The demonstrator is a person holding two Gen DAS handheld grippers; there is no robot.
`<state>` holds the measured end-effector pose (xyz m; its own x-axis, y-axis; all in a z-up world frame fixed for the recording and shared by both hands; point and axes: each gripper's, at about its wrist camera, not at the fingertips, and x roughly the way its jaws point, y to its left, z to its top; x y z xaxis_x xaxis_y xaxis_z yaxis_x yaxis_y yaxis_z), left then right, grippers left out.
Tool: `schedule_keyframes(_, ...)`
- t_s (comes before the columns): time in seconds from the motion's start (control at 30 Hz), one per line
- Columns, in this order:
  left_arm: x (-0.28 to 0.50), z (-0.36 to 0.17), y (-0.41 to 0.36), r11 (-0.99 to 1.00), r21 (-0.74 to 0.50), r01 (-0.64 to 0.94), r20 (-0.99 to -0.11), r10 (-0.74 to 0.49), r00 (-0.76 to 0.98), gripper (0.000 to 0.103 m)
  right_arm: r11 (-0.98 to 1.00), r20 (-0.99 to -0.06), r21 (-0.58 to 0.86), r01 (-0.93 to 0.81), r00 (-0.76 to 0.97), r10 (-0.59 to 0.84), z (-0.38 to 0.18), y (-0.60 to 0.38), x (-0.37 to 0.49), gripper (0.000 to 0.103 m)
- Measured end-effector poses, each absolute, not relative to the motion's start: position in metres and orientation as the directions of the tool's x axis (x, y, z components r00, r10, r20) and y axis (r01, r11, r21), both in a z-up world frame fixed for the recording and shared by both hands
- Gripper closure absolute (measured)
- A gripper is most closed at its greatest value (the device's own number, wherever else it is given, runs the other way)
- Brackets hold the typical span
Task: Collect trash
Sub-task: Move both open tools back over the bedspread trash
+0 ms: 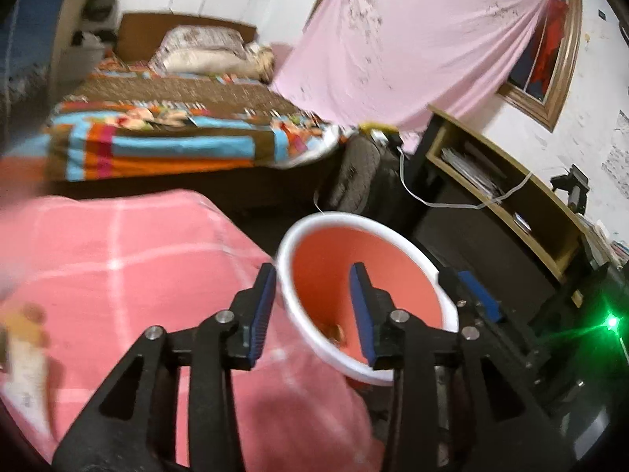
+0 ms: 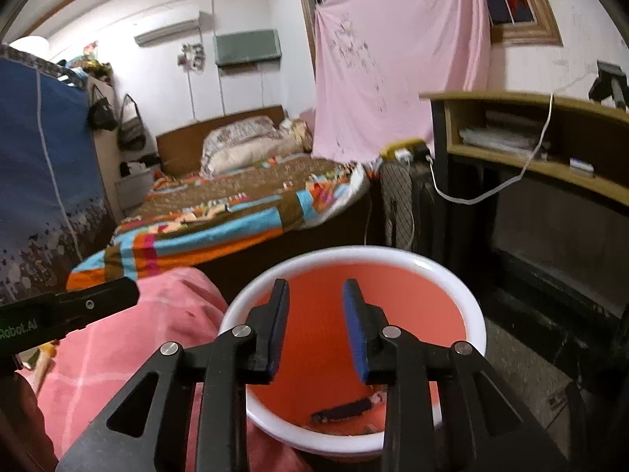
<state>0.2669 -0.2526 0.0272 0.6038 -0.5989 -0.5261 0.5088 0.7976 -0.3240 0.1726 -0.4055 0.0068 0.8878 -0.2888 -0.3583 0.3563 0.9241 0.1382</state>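
Dark trash (image 2: 342, 410) lies in the bin (image 2: 464, 283) below the parted right gripper (image 2: 316, 328).

- The pink checked cloth (image 1: 129, 259) covers the surface; a blurred wrapper (image 1: 27, 354) lies at its left edge.
- The bin (image 2: 477, 314) stands on the dark floor (image 2: 523, 358) beside it.
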Motion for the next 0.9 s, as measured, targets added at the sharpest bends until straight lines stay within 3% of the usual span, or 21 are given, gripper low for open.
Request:
schedule_keyframes(0.07, 0.26, 0.034, -0.237, 0.82, -0.293, 0.491, -0.5, -0.569, 0.653, 0.061, 0.932, -0.324, 0.126, 0.34, 0.902, -0.285, 0.014, -0.396, 0.17, 0.074)
schedule_keyframes(0.17, 0.249, 0.042, -0.215, 0.852, -0.241, 0.464, -0.458, -0.521, 0.72, 0.053, 0.942, -0.275, 0.118, 0.314, 0.922, -0.273, 0.024, -0.381, 0.166, 0.057)
schedule_keyframes(0.33, 0.231, 0.055, -0.176, 0.896, -0.192, 0.4, -0.38, -0.444, 0.811, 0.047, 0.959, -0.199, 0.077, 0.271, 0.947, -0.252, 0.039, -0.354, 0.161, 0.056)
schedule_keyframes(0.37, 0.227, 0.058, -0.167, 0.903, -0.192, 0.385, -0.361, -0.43, 0.828, 0.039, 0.961, -0.187, 0.07, 0.266, 0.95, -0.249, 0.041, -0.35, 0.16, 0.051)
schedule_keyframes(0.4, 0.223, 0.06, -0.158, 0.911, -0.191, 0.365, -0.339, -0.411, 0.846, 0.035, 0.964, -0.17, 0.066, 0.259, 0.955, -0.245, 0.044, -0.345, 0.159, 0.034)
schedule_keyframes(0.47, 0.22, 0.064, -0.143, 0.924, -0.193, 0.33, -0.311, -0.377, 0.873, 0.019, 0.967, -0.128, 0.071, 0.243, 0.964, -0.233, 0.049, -0.334, 0.153, 0.014)
schedule_keyframes(0.53, 0.216, 0.066, -0.128, 0.935, -0.195, 0.294, -0.286, -0.342, 0.895, 0.014, 0.973, -0.095, 0.079, 0.216, 0.973, -0.208, 0.055, -0.326, 0.148, 0.011)
schedule_keyframes(0.6, 0.212, 0.067, -0.114, 0.944, -0.201, 0.261, -0.267, -0.309, 0.913, 0.014, 0.977, -0.078, 0.079, 0.199, 0.978, -0.193, 0.059, -0.319, 0.146, 0.001)
schedule_keyframes(0.9, 0.189, 0.068, -0.057, 0.969, -0.199, 0.148, -0.188, -0.186, 0.964, 0.014, 0.993, 0.032, 0.054, 0.107, 0.994, -0.108, 0.065, -0.274, 0.129, 0.0)
